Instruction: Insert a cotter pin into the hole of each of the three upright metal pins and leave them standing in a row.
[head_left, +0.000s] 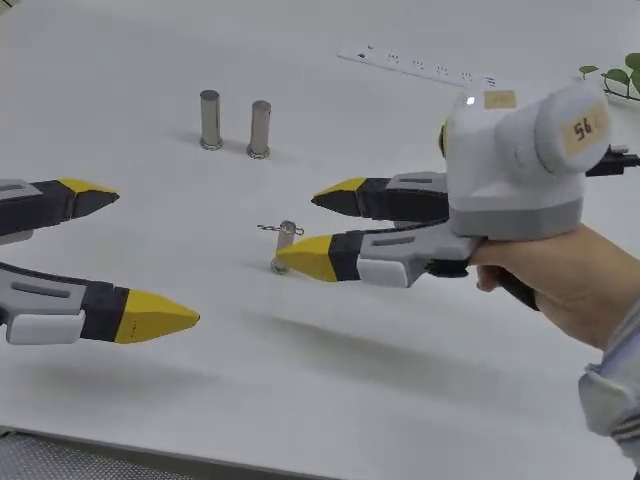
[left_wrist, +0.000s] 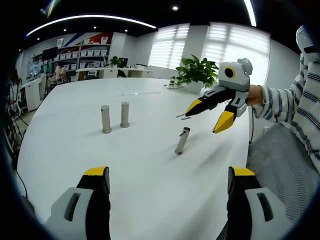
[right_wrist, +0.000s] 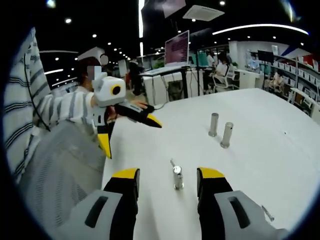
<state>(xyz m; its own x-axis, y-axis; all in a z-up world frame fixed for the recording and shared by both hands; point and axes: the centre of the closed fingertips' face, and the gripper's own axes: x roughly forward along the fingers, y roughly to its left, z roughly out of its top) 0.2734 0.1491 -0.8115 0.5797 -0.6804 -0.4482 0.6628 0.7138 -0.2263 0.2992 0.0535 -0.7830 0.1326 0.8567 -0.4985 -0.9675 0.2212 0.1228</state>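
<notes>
Two bare metal pins (head_left: 210, 120) (head_left: 260, 128) stand upright side by side at the back of the white table. A third pin (head_left: 285, 246) stands nearer, with a thin cotter pin (head_left: 274, 229) through its top. My right gripper (head_left: 312, 228) is open, its jaws level with this pin and the lower tip beside its base. In the right gripper view the pin (right_wrist: 177, 176) stands between and just ahead of the open jaws. My left gripper (head_left: 145, 258) hangs open at the left, holding nothing. The third pin (left_wrist: 182, 141) and the bare pair (left_wrist: 105, 119) also appear in the left gripper view.
A white power strip (head_left: 420, 68) lies at the table's far edge, with a plant (head_left: 620, 75) at the right. A loose cotter pin (right_wrist: 267, 214) lies on the table near my right gripper. The table's front edge (head_left: 150, 448) runs close below my left gripper.
</notes>
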